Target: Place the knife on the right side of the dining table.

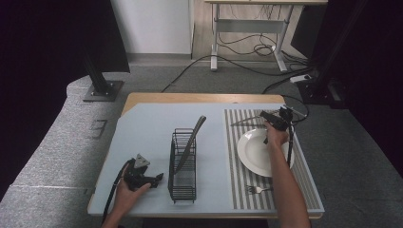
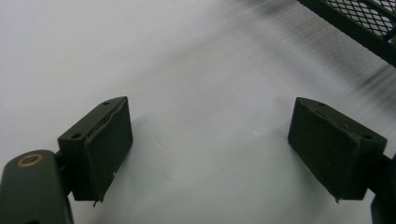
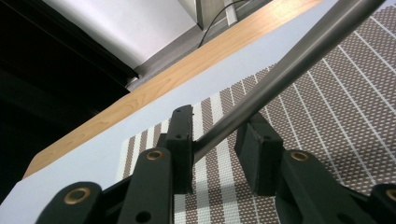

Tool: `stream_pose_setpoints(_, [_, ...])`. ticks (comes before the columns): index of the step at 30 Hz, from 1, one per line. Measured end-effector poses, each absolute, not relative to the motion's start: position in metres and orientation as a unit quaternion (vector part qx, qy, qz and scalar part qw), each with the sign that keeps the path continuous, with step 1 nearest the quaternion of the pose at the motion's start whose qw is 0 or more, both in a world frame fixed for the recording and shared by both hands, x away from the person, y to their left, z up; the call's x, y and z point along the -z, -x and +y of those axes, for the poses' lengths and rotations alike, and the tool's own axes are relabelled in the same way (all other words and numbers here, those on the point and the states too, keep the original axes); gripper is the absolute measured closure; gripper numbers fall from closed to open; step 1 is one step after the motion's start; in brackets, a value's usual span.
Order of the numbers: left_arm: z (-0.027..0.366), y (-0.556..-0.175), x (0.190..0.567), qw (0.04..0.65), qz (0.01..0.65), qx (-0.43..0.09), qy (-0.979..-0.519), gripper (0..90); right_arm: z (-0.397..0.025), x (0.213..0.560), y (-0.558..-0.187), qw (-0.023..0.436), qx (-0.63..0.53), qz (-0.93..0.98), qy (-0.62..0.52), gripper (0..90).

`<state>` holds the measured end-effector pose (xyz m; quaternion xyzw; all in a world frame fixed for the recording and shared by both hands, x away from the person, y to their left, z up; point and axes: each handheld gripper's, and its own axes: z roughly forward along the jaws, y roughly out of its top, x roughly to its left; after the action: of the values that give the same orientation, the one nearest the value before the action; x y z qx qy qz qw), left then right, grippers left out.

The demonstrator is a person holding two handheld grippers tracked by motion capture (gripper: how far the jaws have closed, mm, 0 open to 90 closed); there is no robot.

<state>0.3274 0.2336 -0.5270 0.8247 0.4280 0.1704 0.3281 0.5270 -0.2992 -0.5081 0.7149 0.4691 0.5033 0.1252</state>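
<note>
My right gripper (image 1: pixel 266 117) hovers at the far edge of the striped placemat (image 1: pixel 236 180), shut on the handle of a long metal utensil (image 1: pixel 246 123) that points left. In the right gripper view the steel utensil handle (image 3: pixel 289 65) runs slantwise between the jaws of that gripper (image 3: pixel 218 116), over the placemat (image 3: pixel 327 112). A white plate (image 1: pixel 252 159) lies on the placemat just nearer than that hand, with a fork (image 1: pixel 257 189) in front of it. My left gripper (image 1: pixel 158 178) rests on the blue mat at the front left, open and holding nothing (image 2: pixel 210 130).
A black wire rack (image 1: pixel 183 187) stands mid-table, right of the left gripper, with a dark utensil (image 1: pixel 194 133) leaning out of it; its corner (image 2: pixel 369 18) appears in the left gripper view. Wooden table edge (image 1: pixel 199 97) runs along the back. A desk and cables lie beyond.
</note>
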Motion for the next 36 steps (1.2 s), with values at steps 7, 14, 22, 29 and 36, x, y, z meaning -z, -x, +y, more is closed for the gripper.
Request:
stream_pose_setpoints(7, [0.2336, -0.3274, 0.527, 0.328, 0.428, -0.17, -0.825, 13.2, -0.2984, 0.509, -0.527, 0.129, -0.493, 0.469, -0.721, 65.9])
stream_pose_setpoints(14, [0.2336, -0.3274, 0.527, 0.328, 0.428, -0.17, -0.825, 13.2, -0.2942, 0.5092, -0.5276, 0.145, -0.472, 0.473, -0.729, 63.0])
stream_pose_setpoints(22, [0.2336, -0.3274, 0.527, 0.328, 0.428, -0.17, -0.825, 13.2, -0.2923, 0.5095, -0.5276, 0.15, -0.457, 0.469, -0.741, 61.7])
stream_pose_setpoints(29, [0.2336, -0.3275, 0.527, 0.328, 0.428, -0.17, -0.825, 13.2, -0.2919, 0.5095, -0.5276, 0.15, -0.453, 0.468, -0.744, 61.1])
stream_pose_setpoints(36, [0.2336, -0.3275, 0.5269, 0.328, 0.428, -0.17, -0.825, 13.2, -0.2911, 0.5091, -0.528, 0.151, -0.441, 0.466, -0.752, 60.0])
